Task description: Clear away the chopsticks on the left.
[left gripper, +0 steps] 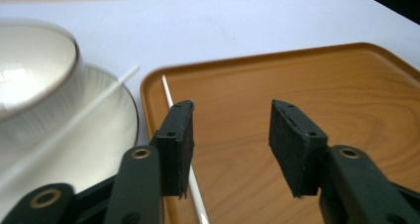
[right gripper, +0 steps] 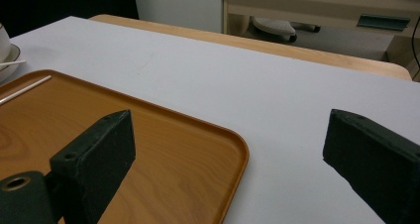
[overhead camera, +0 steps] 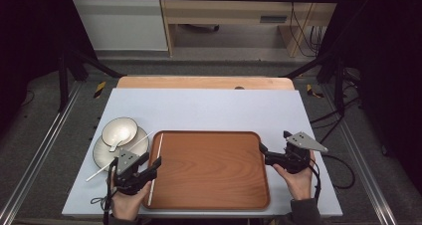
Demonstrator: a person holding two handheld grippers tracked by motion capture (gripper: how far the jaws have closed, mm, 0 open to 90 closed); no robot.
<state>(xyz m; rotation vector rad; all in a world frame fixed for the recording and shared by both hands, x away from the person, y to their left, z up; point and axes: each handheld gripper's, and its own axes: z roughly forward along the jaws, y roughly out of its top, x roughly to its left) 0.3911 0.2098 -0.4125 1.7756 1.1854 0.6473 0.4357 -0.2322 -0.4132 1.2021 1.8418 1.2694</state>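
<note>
Nearest the person, the left gripper [overhead camera: 151,166] hangs over the near-left corner of the brown wood-grain rectangular tray [overhead camera: 214,185], its jaws spread moderately apart with nothing between them. In the left gripper view those black jaws stand over the tray's left edge, and a thin white chopstick [left gripper: 185,154] runs under the left jaw, lying along the tray floor just inside the rim (whether the jaw touches it I cannot tell). In the high view the same chopstick [overhead camera: 156,166] lies nearly parallel to the tray's left side.

The right gripper [overhead camera: 263,153] is held at the tray's right edge, near its far-right corner, jaws wide open and gripping nothing. In the right gripper view one jaw hovers over the tray [right gripper: 148,149] and the other over the pale blue-grey table mat [right gripper: 277,105], so the opening straddles the rim without closing on it.

Left of the tray, a little farther off, a white round plate with a dark rim [overhead camera: 102,155] rests on the mat [overhead camera: 209,110]. A second white chopstick [overhead camera: 107,166] lies slanted across the plate, its near end sticking out over the mat. A white ceramic bowl [overhead camera: 119,130] sits on the plate's far part, with a white spoon [overhead camera: 116,144] leaning out over its near edge.

Beyond the mat, a strip of light wooden tabletop [overhead camera: 204,82] shows.
</note>
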